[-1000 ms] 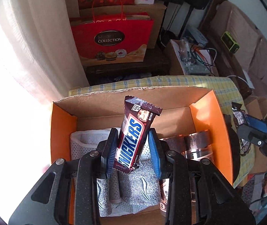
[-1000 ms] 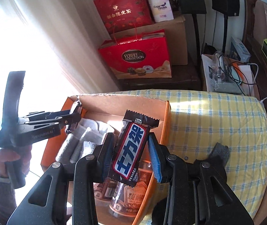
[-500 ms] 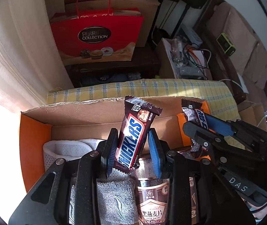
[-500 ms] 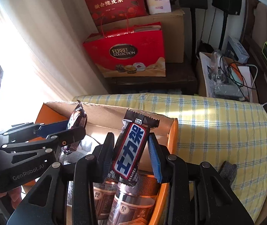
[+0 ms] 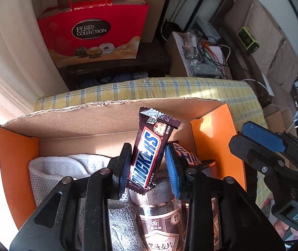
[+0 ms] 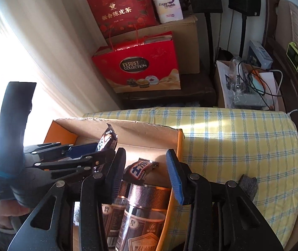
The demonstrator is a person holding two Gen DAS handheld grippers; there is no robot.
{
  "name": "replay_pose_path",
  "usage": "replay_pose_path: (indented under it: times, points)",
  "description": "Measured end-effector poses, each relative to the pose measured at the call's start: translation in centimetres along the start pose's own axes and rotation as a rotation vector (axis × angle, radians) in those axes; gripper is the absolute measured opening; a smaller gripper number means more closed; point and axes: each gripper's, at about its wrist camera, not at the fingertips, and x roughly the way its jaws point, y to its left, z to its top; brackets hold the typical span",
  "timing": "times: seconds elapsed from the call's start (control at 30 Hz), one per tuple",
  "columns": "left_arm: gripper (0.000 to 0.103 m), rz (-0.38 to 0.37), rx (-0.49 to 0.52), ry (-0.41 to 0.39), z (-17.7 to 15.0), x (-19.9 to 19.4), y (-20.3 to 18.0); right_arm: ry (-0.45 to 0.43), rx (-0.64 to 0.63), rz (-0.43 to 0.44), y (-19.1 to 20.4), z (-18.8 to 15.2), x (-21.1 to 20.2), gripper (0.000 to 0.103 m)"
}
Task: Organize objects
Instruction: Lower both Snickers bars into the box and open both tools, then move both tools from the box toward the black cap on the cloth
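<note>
Currently our left gripper [image 5: 149, 170] pinches a Snickers bar [image 5: 149, 156] upright at center frame of the left wrist view, above the jars [image 5: 159, 219] in the orange box [image 5: 19, 167]. Our right gripper [image 6: 146, 174] is spread wide with nothing held, and a second bar [image 6: 140, 170] lies loose on a jar lid [image 6: 149, 196] between its fingers in the lower middle. Gray socks [image 5: 65, 173] sit lower left in the box; a red gift bag [image 5: 94, 31] stands at upper left.

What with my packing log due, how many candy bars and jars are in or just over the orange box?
Candy bars: 2, one in the left gripper, one lying loose.
Jars: 2.
Total: 4.
</note>
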Motion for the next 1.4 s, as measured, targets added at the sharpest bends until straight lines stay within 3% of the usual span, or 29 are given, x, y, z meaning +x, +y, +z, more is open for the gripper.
replay_pose_path:
  times: [0.2,0.3,0.47,0.6,0.7,1.2,1.27,1.4]
  points:
    - [0.031,-0.029,0.001,0.037,0.9,1.3,-1.6,-0.017,-0.009,-0.004,-0.9,-1.3,-2.0,0.045]
    - [0.032,0.013,0.019,0.05,1.0,1.7,-2.3,-0.021,-0.008,-0.006,-1.4,-2.0,-2.5,0.045]
    - [0.055,0.016,0.029,0.021,0.9,0.7,-2.6,-0.021,0.001,-0.001,-2.3,-3.1,-3.1,0.046]
    - [0.057,0.014,0.032,-0.01,0.4,-1.1,-2.2,-0.028,-0.003,-0.001,-2.6,-4.0,-3.6,0.046]
    - [0.066,0.041,0.037,-0.056,-0.5,-2.7,-2.0,-0.042,-0.011,-0.014,-2.9,-4.7,-4.4,0.049]
    - [0.086,0.021,0.037,-0.154,-5.9,-7.0,-3.2,-0.085,-0.03,-0.095,-3.4,-6.2,-6.9,0.069]
    - [0.098,0.024,0.055,-0.153,-6.5,-7.2,-3.7,-0.091,-0.023,-0.094,-3.6,-6.4,-7.3,0.076]
    - [0.102,0.029,0.076,-0.17,-7.6,-7.9,-4.3,-0.098,-0.023,-0.107,-3.6,-6.8,-7.8,0.083]
